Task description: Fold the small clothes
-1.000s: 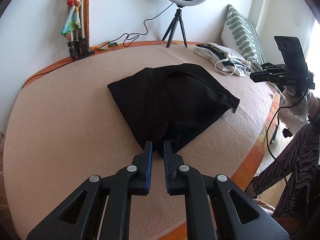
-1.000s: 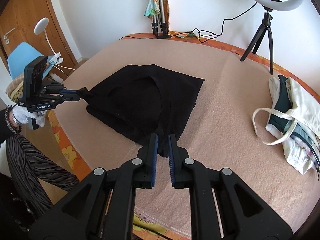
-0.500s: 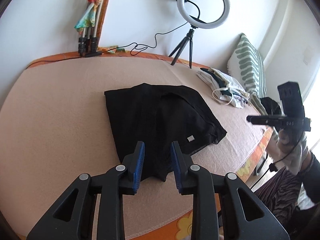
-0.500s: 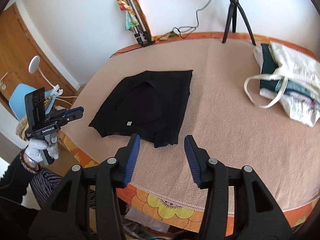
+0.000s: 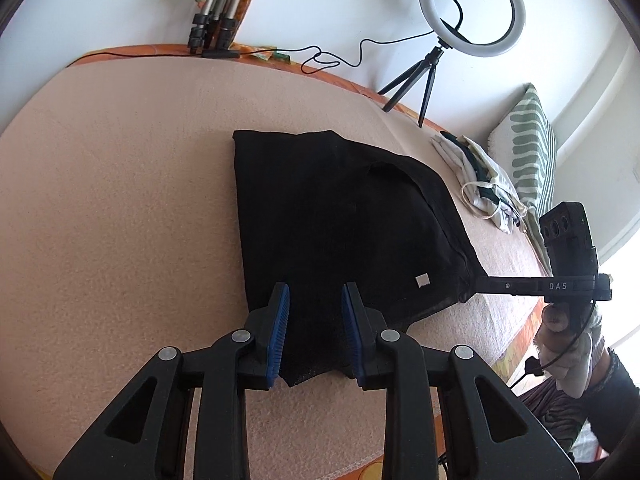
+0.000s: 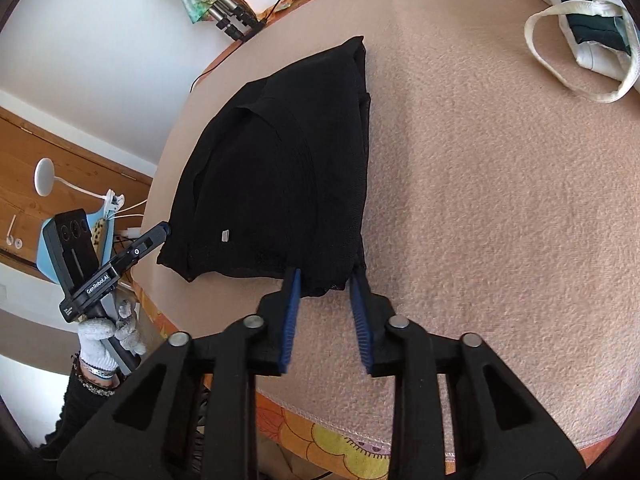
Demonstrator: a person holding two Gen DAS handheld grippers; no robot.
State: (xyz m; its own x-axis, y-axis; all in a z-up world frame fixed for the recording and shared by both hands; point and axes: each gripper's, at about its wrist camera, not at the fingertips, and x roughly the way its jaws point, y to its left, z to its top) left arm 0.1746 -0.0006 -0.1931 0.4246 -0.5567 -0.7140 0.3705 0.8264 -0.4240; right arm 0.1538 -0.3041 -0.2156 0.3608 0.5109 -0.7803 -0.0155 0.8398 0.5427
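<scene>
Black cloth, a small folded garment (image 5: 340,216), lies flat on the peach blanket (image 5: 112,200) that covers the bed, close to the near edge where the flowered orange sheet (image 6: 320,440) shows below. A small white tag (image 5: 422,280) sits on its top layer. Left tongs (image 5: 314,292) are spread apart with the near corner of the garment between their 2 blue pads, neither pad visibly pressing on it. Right tongs (image 6: 326,276) are spread too, straddling the other near corner; I cannot tell whether the pads touch the fabric. From the left camera the right gripper's tip reaches the garment's side edge, held by a gloved hand (image 5: 568,344). Beyond the garment stand a ring light (image 5: 472,8) on a small tripod, folded tripod legs (image 5: 212,28) against the wall, a cream tote bag with other clothes (image 6: 584,28), and a green-striped pillow (image 5: 532,152).
</scene>
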